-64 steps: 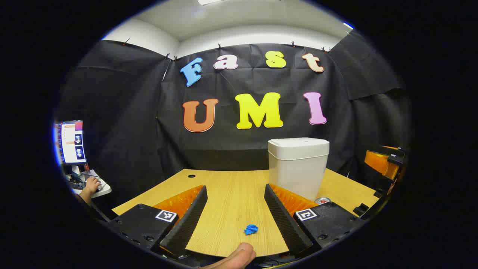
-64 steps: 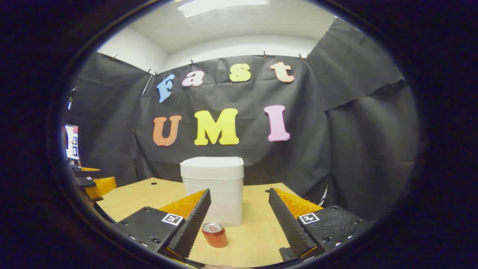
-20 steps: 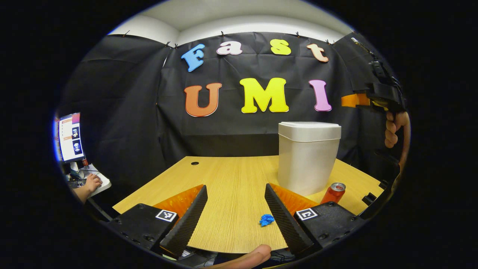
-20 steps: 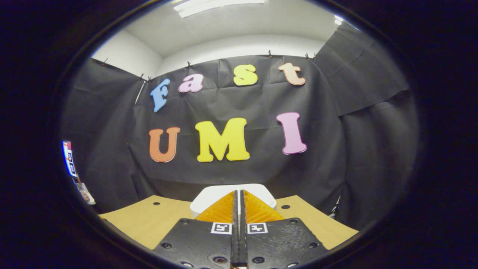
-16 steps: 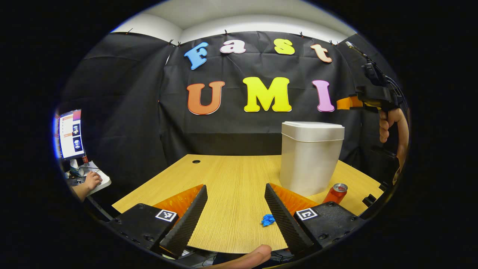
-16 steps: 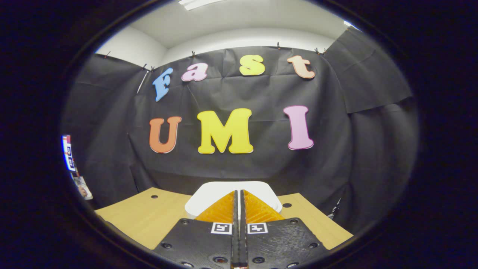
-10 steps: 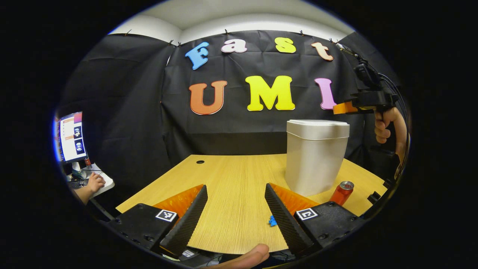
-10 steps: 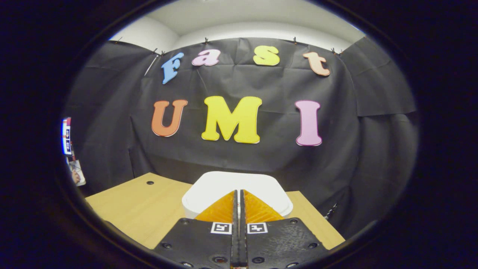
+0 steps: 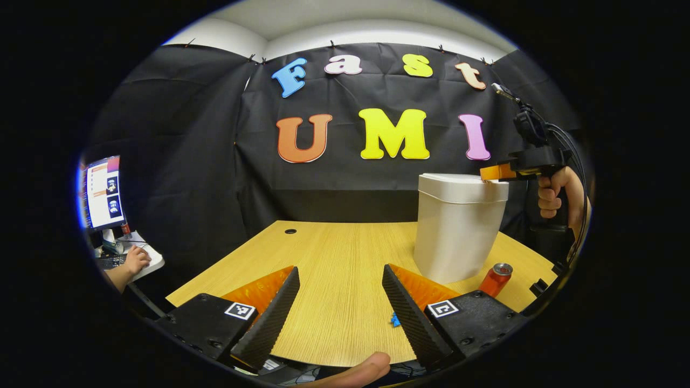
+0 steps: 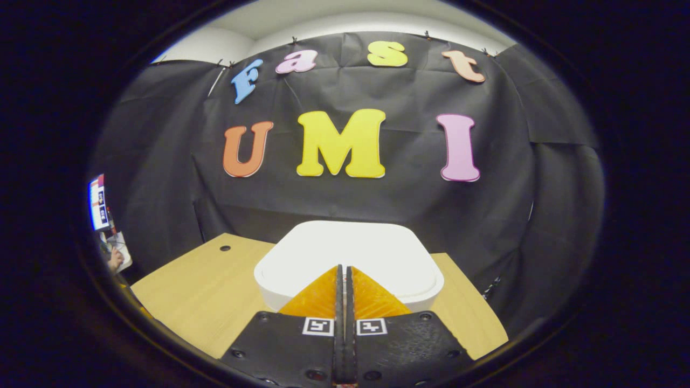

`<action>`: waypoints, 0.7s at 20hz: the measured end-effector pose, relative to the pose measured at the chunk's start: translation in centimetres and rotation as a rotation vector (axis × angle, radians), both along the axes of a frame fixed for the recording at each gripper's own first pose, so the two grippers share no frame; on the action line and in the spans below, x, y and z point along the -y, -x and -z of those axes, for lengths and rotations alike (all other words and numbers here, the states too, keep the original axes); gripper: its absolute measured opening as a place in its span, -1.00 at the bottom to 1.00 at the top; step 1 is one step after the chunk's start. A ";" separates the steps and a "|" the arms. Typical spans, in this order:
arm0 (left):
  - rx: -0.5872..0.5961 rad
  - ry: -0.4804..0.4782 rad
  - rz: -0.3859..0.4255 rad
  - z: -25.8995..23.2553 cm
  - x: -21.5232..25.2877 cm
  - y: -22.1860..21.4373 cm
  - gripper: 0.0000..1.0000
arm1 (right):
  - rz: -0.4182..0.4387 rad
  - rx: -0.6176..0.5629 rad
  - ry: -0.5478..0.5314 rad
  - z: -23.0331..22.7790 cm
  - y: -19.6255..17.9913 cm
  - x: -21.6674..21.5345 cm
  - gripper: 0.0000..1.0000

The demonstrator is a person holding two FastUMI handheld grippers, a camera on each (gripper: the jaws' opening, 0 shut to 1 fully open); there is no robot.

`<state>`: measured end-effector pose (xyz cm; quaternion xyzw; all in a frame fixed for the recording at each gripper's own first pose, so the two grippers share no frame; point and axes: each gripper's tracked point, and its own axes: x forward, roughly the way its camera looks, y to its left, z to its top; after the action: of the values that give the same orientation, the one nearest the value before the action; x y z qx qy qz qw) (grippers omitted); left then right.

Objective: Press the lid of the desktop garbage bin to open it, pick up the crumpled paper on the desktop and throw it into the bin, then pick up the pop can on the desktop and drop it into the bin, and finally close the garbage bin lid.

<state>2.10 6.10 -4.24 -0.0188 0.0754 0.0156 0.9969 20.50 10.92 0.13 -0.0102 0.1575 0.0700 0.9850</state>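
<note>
- The right gripper [image 10: 343, 269] has its two fingers pressed together with nothing between them, and their tips sit over the near edge of the smooth white rounded-square lid [image 10: 350, 253] of the bin.
- From the left gripper view the same gripper [image 9: 493, 172] comes in from the right, held in a hand [image 9: 555, 191], with its tip at the lid's right edge; whether it touches cannot be told.
- The white plastic desktop garbage bin [image 9: 455, 229] stands upright on the far right part of the light wooden table [image 9: 334, 258], tapering toward its base, its lid closed.
- The left gripper [image 9: 340, 299] hangs low over the near table edge with its fingers spread wide and empty.
- A small blue crumpled paper [image 9: 395, 320] lies on the table just beside the inner face of that gripper's right finger, partly hidden by it.
- A red pop can [image 9: 495, 278] stands upright just right of the bin's base.
- Far left, beyond the table, a lit monitor [image 9: 101, 191] and a person's hand [image 9: 136, 260] on a keyboard.
</note>
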 end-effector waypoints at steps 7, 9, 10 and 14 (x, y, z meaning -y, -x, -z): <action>0.000 0.008 -0.013 0.1 -0.8 -0.1 0.99 | 0.028 0.154 0.044 -0.7 4.2 0.4 -0.99; -0.012 0.012 -0.014 0.4 -0.8 -0.2 0.99 | 0.028 0.151 0.050 0.1 5.4 0.4 -0.99; -0.016 0.014 -0.011 0.4 -0.7 -0.3 0.99 | 0.024 0.148 0.053 0.5 6.0 0.3 -0.99; -0.016 0.037 0.020 0.4 0.2 -0.4 0.99 | 0.041 0.150 0.074 2.1 8.0 1.4 -0.99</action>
<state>2.49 5.87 -4.66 -0.0363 0.0837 0.0044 0.9958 12.45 9.50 -1.98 -0.0485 0.0861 0.0432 0.9942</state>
